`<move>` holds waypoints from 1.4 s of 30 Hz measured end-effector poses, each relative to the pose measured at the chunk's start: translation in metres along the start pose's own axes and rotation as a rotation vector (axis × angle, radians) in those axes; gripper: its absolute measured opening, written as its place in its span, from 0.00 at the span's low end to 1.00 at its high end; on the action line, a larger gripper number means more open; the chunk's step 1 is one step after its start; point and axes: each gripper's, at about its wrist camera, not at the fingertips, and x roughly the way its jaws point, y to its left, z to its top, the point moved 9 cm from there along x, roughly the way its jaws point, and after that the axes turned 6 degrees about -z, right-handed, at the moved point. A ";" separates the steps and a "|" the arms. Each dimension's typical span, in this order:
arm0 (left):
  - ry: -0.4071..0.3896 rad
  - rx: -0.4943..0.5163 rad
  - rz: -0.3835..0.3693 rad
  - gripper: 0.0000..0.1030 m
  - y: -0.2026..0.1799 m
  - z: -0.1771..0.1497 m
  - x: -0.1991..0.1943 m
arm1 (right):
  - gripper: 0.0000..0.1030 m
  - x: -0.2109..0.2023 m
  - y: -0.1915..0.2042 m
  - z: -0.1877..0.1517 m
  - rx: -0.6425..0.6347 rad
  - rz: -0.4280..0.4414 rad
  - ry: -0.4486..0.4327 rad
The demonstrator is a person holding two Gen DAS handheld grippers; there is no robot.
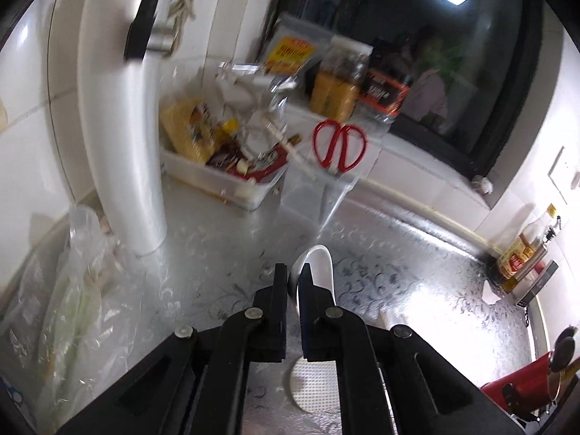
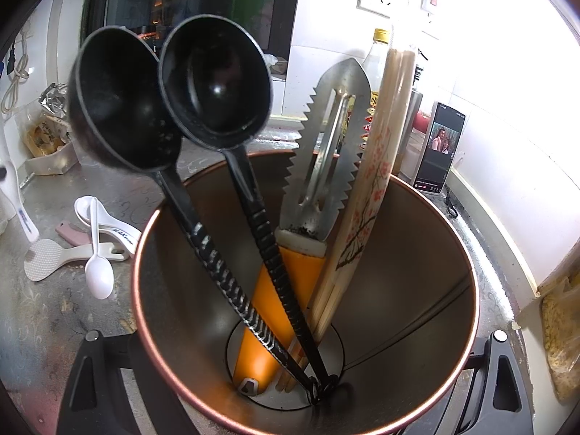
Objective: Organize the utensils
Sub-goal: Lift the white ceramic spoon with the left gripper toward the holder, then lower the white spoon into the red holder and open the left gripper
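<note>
Holder (image 2: 417, 326) (copper-rimmed metal cup) sits between the right gripper's (image 2: 290, 398) fingers, which are spread wide around it; both side arms hug the outer wall, so I read it as gripped and steadied on the counter (image 2: 43, 326). Already inside: two black ladles (image 2: 214, 83), a serrated scaler w/ orange handle (image 2: 319, 166), and a sleeve of chopsticks (image 2: 377, 166), all standing handle-down. Left gripper (image 1: 293, 279) is above the counter w/ fingers (image 1: 279, 290) clamped nearly together on a white spoon (image 1: 319, 264), the bowl poking out past the tips (frame is blurry, so exact pinch point unclear). That spoon isn't in the holder yet. Still loose on the counter in the right view: white rice paddle (image 2: 47, 257), a small white spoon (image 2: 98, 275), a white scoop w/ printed handle (image 2: 119, 233), and a pink handle (image 2: 72, 233) under them. Red scissors (image 1: 339, 148) stand in a clear bin by the window, can't tell if they count. Est. roughly half done: one piece in hand, abt four more to collect.
</note>
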 end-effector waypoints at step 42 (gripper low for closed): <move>-0.124 0.712 -0.513 0.05 -0.320 -0.047 -0.103 | 0.90 0.007 0.008 0.003 -0.030 0.028 -0.019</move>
